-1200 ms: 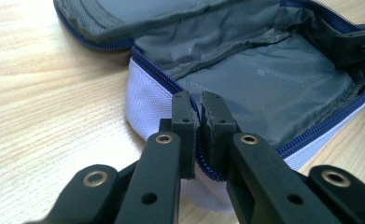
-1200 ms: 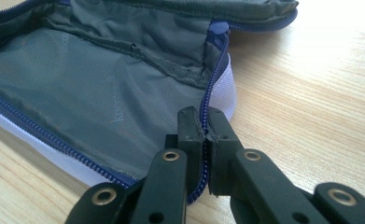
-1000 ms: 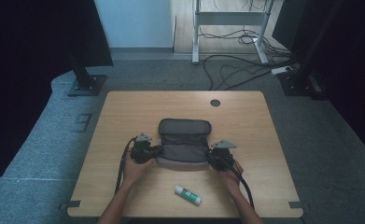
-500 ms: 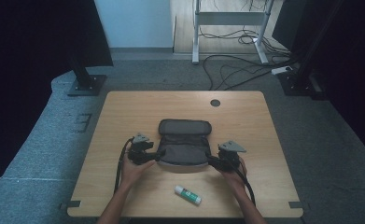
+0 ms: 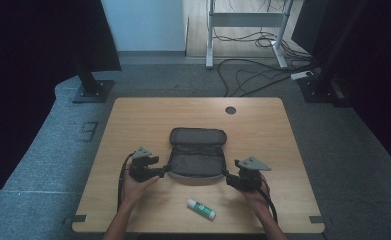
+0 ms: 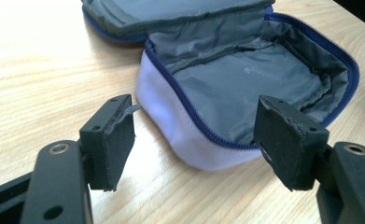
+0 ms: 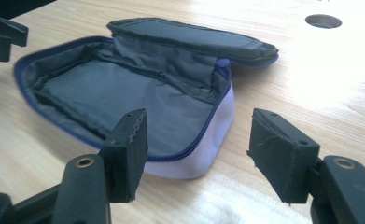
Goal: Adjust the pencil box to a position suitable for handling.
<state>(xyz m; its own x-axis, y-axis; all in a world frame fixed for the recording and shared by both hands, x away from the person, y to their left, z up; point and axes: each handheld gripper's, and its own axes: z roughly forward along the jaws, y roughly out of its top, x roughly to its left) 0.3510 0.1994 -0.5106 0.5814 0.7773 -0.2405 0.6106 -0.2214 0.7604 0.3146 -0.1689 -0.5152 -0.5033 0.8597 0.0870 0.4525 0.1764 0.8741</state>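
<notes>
A grey zip pouch (image 5: 197, 152) lies open in the middle of the table, its lid flapped back and its dark lining showing. My left gripper (image 5: 165, 170) stands at the pouch's left end and my right gripper (image 5: 228, 177) at its right end. Both have just been opening, and both are open. In the left gripper view the pads (image 6: 119, 135) stand wide of the pouch's white side (image 6: 171, 116) without touching it. The right gripper (image 7: 203, 149) likewise frames the pouch's end (image 7: 124, 98) with nothing pressed between its pads.
A white glue stick with a green band (image 5: 200, 209) lies near the table's front edge, between the person's forearms. A round cable hole (image 5: 230, 110) sits at the back of the wooden table (image 5: 133, 120). Cables and stand legs are on the floor behind.
Both grippers have let go of the pouch's ends, opened, and drawn a little outward and back toward the person. The pouch stays open where it was.
</notes>
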